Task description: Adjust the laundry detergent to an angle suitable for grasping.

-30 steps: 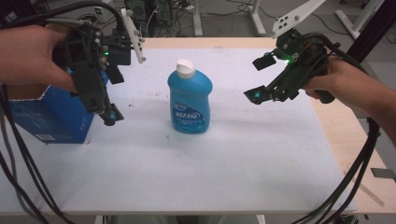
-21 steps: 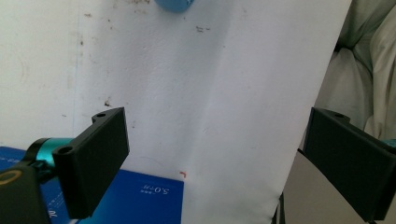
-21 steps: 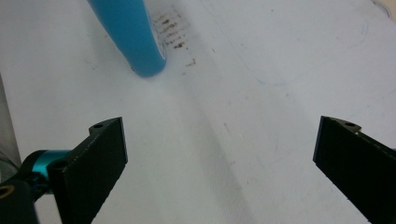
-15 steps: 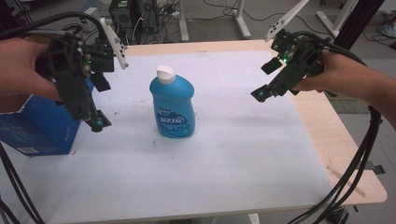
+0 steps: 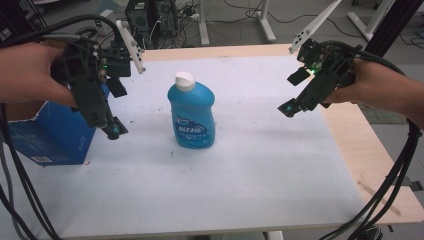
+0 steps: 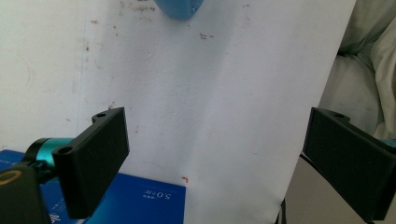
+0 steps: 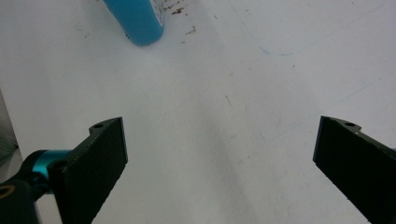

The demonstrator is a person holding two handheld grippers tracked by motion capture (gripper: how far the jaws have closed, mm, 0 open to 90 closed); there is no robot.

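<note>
**Both claws empty, bottle untouched**

My left claw (image 5: 112,131) and right claw (image 5: 289,108) stand apart, gripping nothing. The blue bottle (image 5: 193,112) stands upright on the table (image 5: 260,175) between them; blue box (image 5: 47,137) left of bottle.

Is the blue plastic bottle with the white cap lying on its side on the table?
No, the blue plastic bottle with the white cap stands upright on the white table, cap on top.
</note>
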